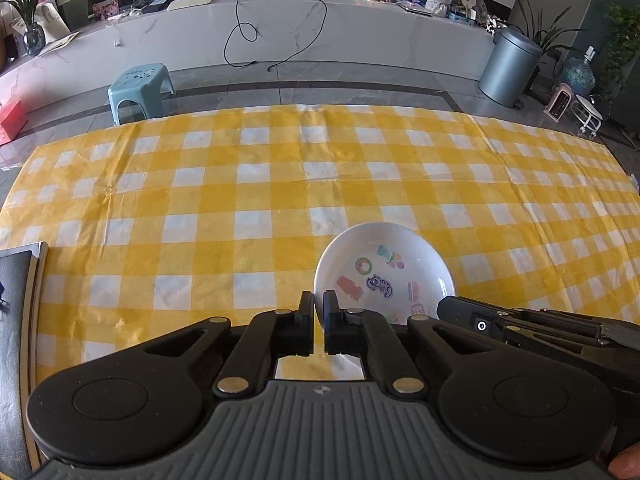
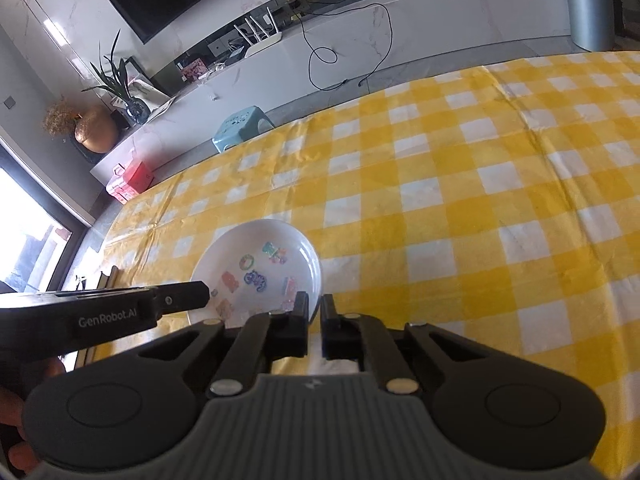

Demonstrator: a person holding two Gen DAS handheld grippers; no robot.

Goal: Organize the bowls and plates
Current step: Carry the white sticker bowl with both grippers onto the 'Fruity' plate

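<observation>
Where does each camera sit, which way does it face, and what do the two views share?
Left wrist: rides the left claw, looking across the checked tablecloth; fingers pinch the plate rim; right claw shows.
Right wrist: rides the right claw, pinching the plate; left claw and a hand show.
Shared: plate, cloth, blue stool.

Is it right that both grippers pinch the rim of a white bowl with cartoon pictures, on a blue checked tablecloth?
Not quite: the tablecloth is yellow and white checked, not blue, as both wrist views show. The rest holds: the left gripper and the right gripper each close on the rim of the white bowl with cartoon pictures.
</observation>
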